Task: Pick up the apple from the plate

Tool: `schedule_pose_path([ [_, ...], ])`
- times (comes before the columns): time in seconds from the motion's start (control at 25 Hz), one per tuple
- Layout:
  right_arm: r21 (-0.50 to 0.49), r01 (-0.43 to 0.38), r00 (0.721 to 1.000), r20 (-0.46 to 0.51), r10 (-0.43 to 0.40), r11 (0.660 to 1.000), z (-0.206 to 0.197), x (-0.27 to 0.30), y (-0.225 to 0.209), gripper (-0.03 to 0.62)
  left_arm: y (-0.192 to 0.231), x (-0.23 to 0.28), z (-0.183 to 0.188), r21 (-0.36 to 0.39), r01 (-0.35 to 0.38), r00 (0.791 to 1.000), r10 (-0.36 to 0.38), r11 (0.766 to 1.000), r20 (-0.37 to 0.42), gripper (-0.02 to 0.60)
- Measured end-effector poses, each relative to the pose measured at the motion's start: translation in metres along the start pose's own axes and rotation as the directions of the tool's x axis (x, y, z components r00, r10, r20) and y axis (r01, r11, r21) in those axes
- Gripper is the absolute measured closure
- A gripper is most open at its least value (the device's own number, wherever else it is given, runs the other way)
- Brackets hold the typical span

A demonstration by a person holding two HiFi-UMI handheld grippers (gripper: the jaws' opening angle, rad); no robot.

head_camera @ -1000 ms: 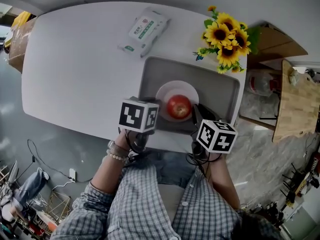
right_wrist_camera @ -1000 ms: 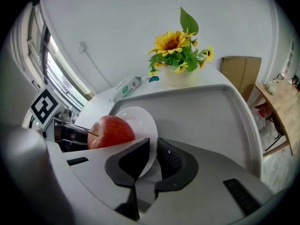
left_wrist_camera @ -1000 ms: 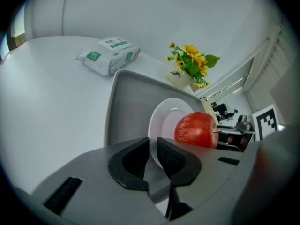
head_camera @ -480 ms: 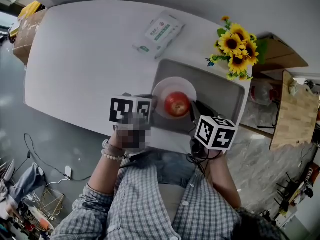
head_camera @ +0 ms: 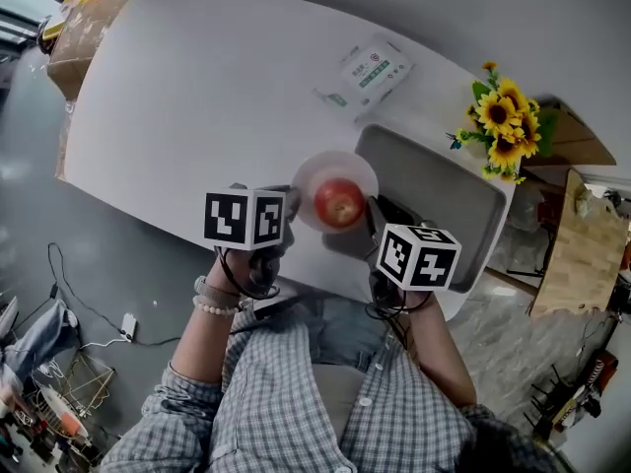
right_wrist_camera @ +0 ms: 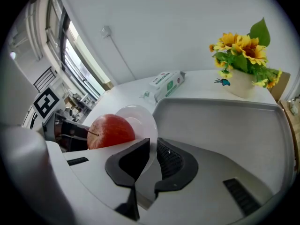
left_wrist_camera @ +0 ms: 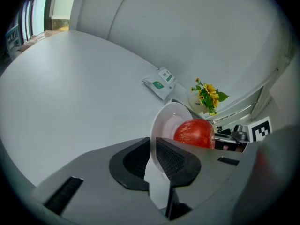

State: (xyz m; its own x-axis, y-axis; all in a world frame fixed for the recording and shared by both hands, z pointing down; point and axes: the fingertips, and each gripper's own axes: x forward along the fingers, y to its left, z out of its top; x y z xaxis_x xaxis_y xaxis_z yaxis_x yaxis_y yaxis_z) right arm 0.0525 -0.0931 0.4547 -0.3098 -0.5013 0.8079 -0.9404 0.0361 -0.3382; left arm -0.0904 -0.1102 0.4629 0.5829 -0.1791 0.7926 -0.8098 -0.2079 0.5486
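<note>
A red apple (head_camera: 338,203) sits on a white plate (head_camera: 330,161). The plate is over the table just left of the grey tray (head_camera: 434,195). My left gripper (head_camera: 289,210) is shut on the plate's left rim, and my right gripper (head_camera: 373,215) is shut on its right rim. In the left gripper view the plate (left_wrist_camera: 168,121) stands edge-on between the jaws of the left gripper (left_wrist_camera: 152,149), with the apple (left_wrist_camera: 194,132) behind. In the right gripper view the right gripper (right_wrist_camera: 153,153) pinches the plate (right_wrist_camera: 140,118) beside the apple (right_wrist_camera: 110,131).
The grey tray (right_wrist_camera: 220,121) lies at the table's right end. Sunflowers in a pot (head_camera: 508,131) stand beyond it at the far right corner. A pack of wipes (head_camera: 372,70) lies behind the plate. The table's front edge runs just under my grippers.
The plate with the apple has moved left, out of the tray and over the table top, held by both grippers. The head view has swung along with it.
</note>
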Motion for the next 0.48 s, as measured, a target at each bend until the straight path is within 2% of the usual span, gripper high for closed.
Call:
schedule_pose_path([
  [0.48, -0.063, -0.058, 0.996, -0.075, 0.053, 0.996, -0.006, 0.049, 0.078, 0.536, 0.083, -0.039, -0.002, -0.068, -0.032, 0.999, 0.033, 0.997, 0.014, 0.534],
])
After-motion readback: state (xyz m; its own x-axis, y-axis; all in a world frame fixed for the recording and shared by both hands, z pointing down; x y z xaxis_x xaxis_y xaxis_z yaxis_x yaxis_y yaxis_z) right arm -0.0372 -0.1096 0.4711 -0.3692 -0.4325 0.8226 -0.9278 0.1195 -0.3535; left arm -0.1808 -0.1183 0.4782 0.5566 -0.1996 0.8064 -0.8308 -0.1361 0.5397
